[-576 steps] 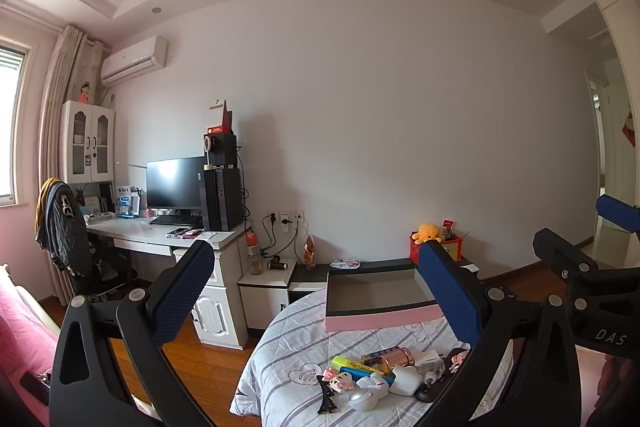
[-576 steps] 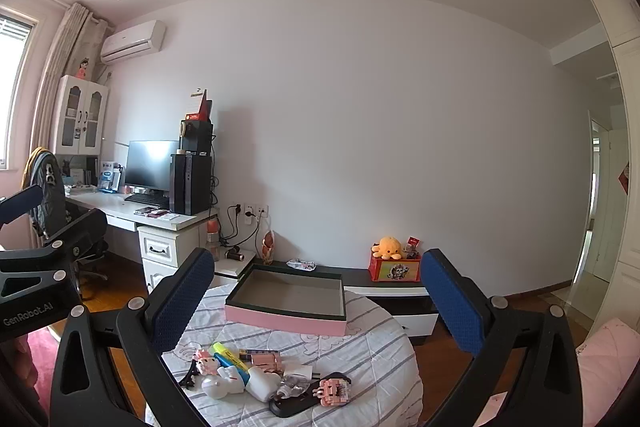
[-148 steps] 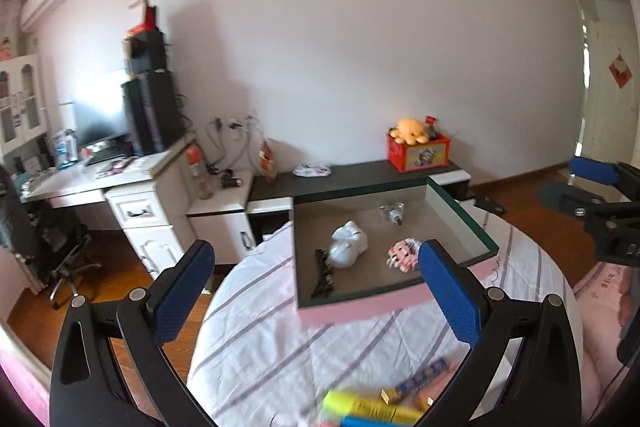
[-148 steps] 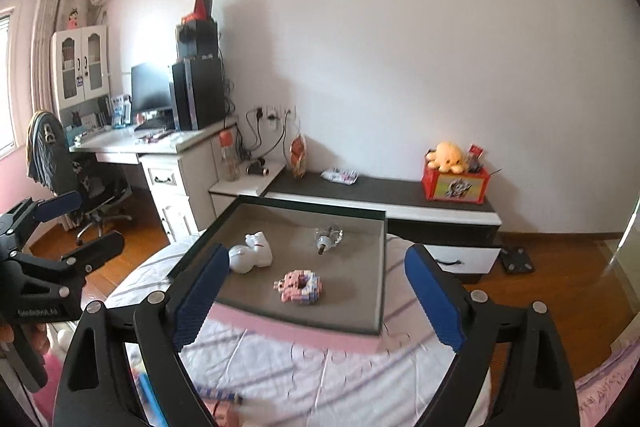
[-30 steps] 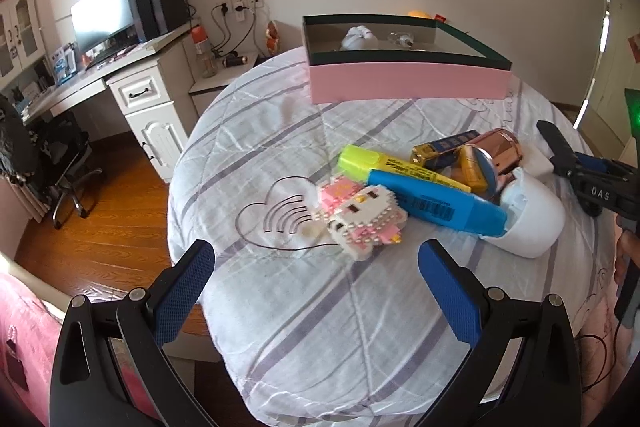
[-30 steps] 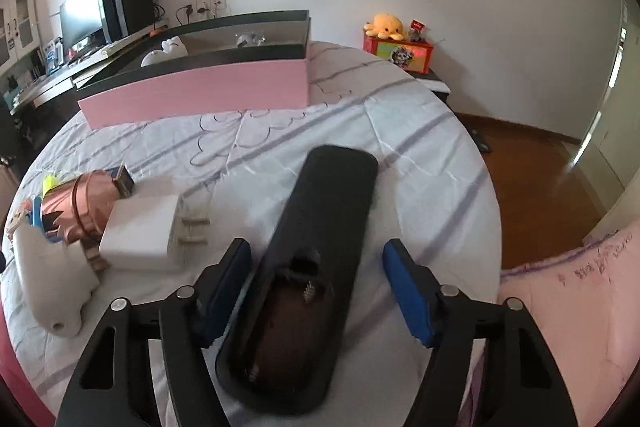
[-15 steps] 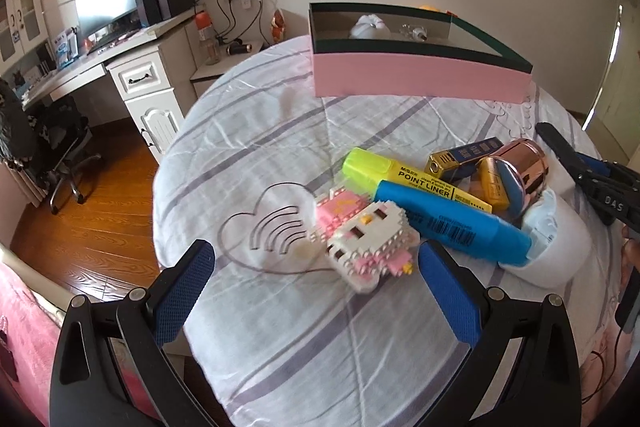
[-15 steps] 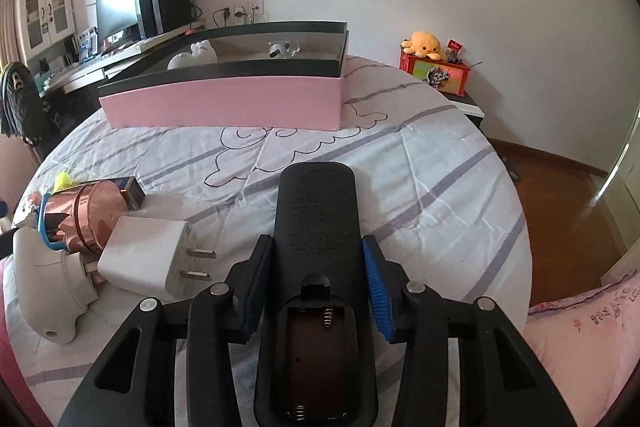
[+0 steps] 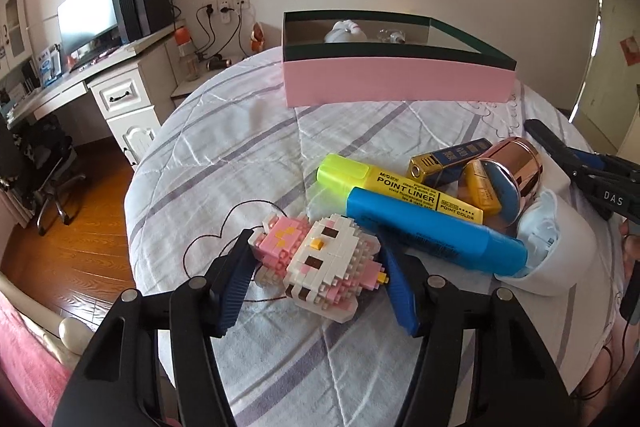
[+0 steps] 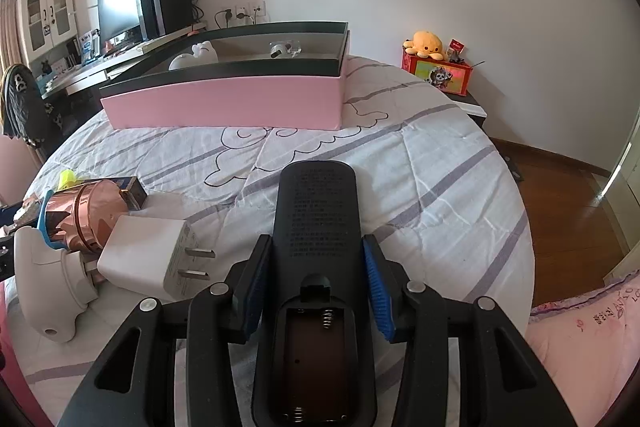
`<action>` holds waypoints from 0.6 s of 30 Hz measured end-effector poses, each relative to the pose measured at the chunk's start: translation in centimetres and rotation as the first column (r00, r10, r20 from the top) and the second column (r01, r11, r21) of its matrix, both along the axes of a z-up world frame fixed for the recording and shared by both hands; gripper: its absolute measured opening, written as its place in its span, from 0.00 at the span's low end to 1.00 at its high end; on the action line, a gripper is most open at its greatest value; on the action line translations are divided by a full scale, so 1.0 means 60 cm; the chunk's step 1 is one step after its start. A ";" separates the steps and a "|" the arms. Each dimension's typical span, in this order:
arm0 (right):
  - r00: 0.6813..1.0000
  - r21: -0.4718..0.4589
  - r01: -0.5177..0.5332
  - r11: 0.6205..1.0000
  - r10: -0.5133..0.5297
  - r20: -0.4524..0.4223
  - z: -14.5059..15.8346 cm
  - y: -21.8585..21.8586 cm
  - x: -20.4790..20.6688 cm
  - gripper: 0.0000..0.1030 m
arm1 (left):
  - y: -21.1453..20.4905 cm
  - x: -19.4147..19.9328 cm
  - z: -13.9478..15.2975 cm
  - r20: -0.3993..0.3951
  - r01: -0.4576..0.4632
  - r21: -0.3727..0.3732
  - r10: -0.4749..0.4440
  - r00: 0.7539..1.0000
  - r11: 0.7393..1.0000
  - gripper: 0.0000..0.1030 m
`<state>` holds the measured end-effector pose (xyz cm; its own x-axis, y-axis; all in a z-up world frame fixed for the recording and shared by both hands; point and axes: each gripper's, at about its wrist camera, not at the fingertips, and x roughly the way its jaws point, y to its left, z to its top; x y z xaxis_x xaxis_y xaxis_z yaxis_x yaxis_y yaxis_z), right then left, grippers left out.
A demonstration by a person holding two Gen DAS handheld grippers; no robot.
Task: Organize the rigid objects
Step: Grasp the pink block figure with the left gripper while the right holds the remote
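Brick figure (image 9: 320, 263), light but fragile, lies on the table (image 9: 240, 147) with the left gripper (image 9: 316, 279) closing on its sides, while the right gripper (image 10: 316, 275) clamps the stiff black remote (image 10: 316, 227) mid-body.

on the round table w/ striped quilted cloth (image 9: 240, 131) in front of you, the pink open-top cardboard box (image 9: 396, 81) sits at the far side, w/ a white figurine (image 10: 196, 55) in it. nearer you, a pink-and-white brick-built cat toy (image 9: 320, 259) lies at the near edge, btwn the pads of your left gripper (image 9: 316, 291). just right of it, a blue highlighter pen (image 9: 432, 235), w/ a yellow highlighter pen (image 9: 400, 187) behind it. right of those, a shiny copper-coloured cylinder (image 10: 84, 219), then a white wall charger plug (image 10: 148, 255). furthest right, a black remote w/ open battery bay (image 10: 316, 267).
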<state>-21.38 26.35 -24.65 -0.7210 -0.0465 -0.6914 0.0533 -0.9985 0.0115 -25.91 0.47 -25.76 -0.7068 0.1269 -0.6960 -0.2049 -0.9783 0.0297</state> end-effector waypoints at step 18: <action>0.999 -0.079 -0.042 0.996 0.040 -0.036 0.054 -0.005 0.018 0.43 | 0.015 0.022 0.085 -0.096 0.075 0.019 -0.073 0.993 0.997 0.59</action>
